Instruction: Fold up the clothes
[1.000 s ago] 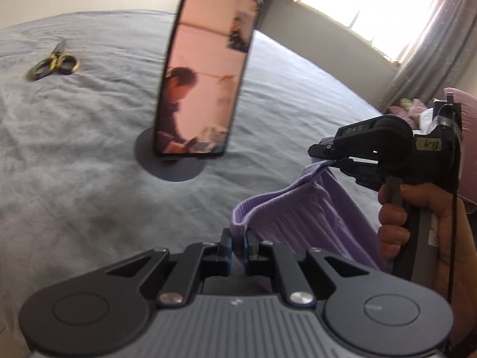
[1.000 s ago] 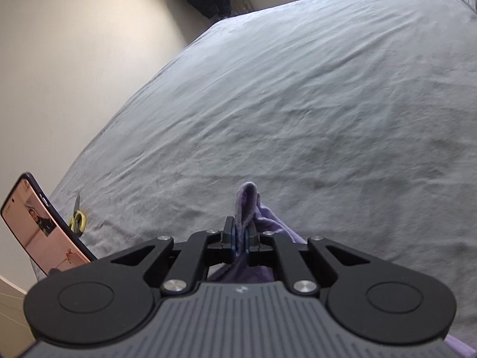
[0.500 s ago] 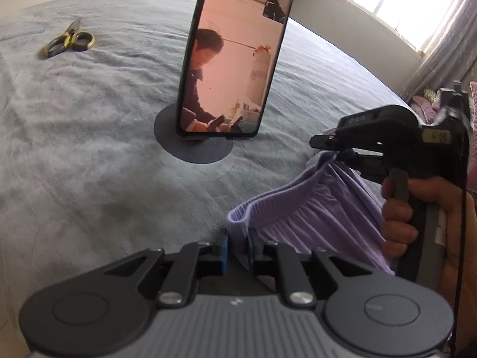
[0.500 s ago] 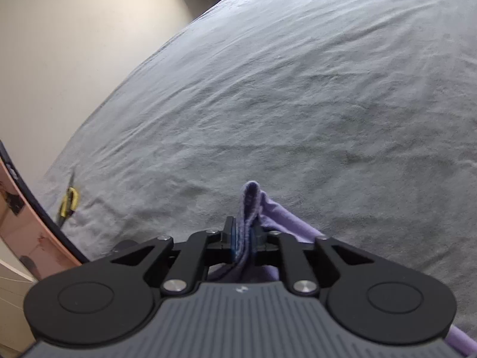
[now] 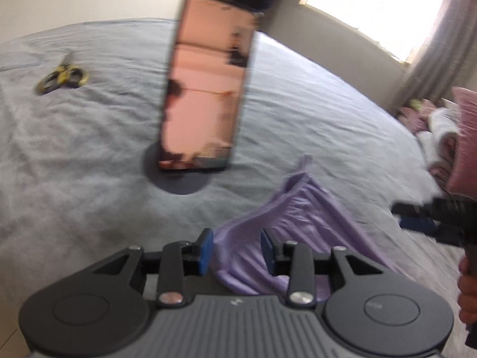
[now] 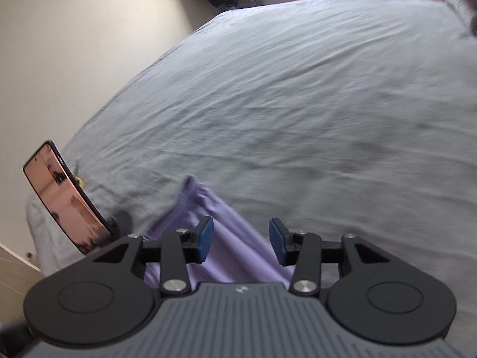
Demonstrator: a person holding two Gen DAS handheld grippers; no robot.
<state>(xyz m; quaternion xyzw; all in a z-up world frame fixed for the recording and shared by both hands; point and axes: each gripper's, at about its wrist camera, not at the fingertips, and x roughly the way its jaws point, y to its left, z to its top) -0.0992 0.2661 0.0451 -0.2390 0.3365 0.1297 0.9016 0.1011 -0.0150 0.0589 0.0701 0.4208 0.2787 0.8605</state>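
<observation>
Both claws are letting go of the purple shorts (image 5: 298,223).
Left claw (image 5: 237,250) and right claw (image 6: 241,240) are gaping; a phone (image 5: 205,86) is standing ahead, scissors (image 5: 61,76) lying beyond.

Left gripper (image 5: 237,249) and right gripper (image 6: 241,240), black linkages, blue pads (image 6: 205,238), silver screws (image 6: 174,285), ribbed grey housing (image 6: 238,322), round black discs

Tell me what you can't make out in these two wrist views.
- Phone screen: motion blur in the left view hides what it shows.
- Purple garment: its lower part is hidden behind the left tool, so its type is unclear.
- Right tool: cut off by the left view's right edge.
- Scissors: blurred; in the right view mostly behind the phone.
</observation>
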